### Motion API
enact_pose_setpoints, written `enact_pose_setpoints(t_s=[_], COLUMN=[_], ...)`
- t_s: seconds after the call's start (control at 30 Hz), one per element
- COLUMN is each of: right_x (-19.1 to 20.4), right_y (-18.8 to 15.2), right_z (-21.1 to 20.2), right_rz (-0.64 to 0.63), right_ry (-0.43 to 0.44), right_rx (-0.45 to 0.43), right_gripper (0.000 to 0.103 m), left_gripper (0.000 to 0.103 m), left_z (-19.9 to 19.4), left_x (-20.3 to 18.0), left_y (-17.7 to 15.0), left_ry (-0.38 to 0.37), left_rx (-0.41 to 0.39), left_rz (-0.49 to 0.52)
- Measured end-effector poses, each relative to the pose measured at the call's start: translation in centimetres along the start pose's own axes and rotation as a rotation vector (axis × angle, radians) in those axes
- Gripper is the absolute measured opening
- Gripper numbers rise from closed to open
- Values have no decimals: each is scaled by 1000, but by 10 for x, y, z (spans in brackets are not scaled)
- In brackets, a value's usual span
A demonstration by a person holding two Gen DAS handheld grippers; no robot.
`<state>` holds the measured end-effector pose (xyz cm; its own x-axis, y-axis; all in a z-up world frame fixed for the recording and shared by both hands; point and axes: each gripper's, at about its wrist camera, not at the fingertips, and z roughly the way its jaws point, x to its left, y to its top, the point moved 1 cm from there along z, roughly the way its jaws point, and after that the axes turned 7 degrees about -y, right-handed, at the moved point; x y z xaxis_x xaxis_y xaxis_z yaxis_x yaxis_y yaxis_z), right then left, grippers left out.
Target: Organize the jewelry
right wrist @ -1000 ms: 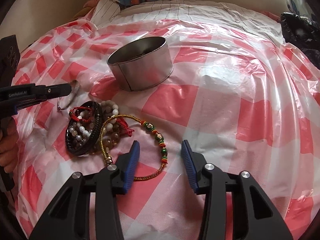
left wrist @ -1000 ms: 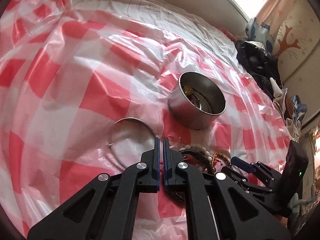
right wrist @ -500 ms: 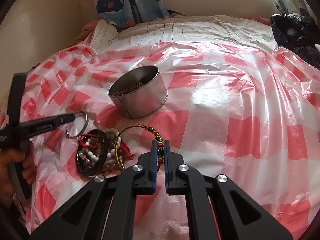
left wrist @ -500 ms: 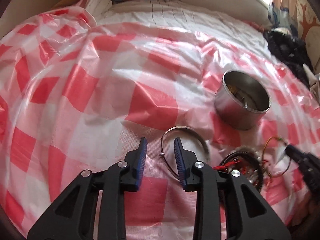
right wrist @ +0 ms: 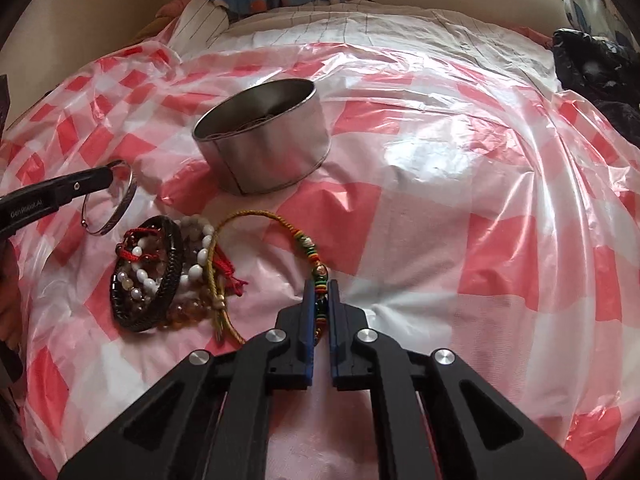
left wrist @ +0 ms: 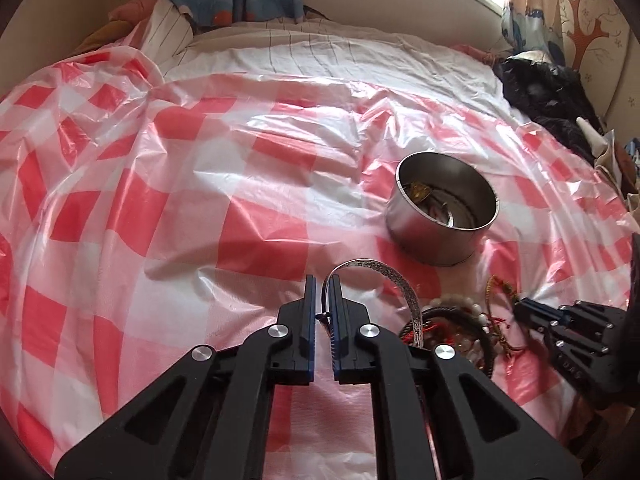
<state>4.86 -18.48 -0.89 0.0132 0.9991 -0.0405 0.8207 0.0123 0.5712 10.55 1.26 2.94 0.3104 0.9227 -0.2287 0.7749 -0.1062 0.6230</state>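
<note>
Silver metal is being clamped in the left wrist view: the silver bangle [left wrist: 394,280] is being held at its rim between the nearly closed fingers of the left gripper [left wrist: 323,294], and the band is arching up and to the right of the fingertips. The steel tin [left wrist: 442,220] is standing upright just beyond the bangle on the red-and-white checked plastic sheet [left wrist: 200,200], with small items lying inside it. The right gripper [left wrist: 532,312] is being seen at the right edge, beside the pile of bracelets [left wrist: 460,320].

In the right wrist view, the beaded cord bracelet [right wrist: 308,246] is being gripped between the closed fingers of the right gripper [right wrist: 322,294]; the rest of the cord is looping away to the left over the sheet [right wrist: 440,220]. The pile of bracelets [right wrist: 160,272], with a black braided band and white beads, is lying left of the fingers. The bangle [right wrist: 114,204] is being held by the left gripper [right wrist: 108,176] above the sheet, near the tin [right wrist: 264,136].
</note>
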Motion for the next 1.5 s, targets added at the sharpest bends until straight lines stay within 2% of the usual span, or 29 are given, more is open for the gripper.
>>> enact_pose_setpoints(t_s=[0.07,0.17,0.27,0.47,0.97,1.5], right_x=[-6,-16,-18,-21,-18,-23], right_y=[1,7,11,15,17,23], right_z=[-6,-28,-44,-51,-56,-70], right_rz=[40,119,136,168,148,170], right_ry=[47,155,185,200,227,259], right_rx=[-30,-143,-227,-254,-294,-364], right_gripper=[7,7,7,7,7,7], left_gripper=[5,5,5,5,5,5], left_z=[-5,-11,-12,-10,-11,-12], left_x=[-3,-10,-16,-23,-31,-49], left_y=[2,5,6,5,7,21], left_ry=[-27,-45,-53,-52,-37,-76], left_rx=[-29,-53,-55,-50,-56,-72], left_rz=[-3,6,17,35,66,67])
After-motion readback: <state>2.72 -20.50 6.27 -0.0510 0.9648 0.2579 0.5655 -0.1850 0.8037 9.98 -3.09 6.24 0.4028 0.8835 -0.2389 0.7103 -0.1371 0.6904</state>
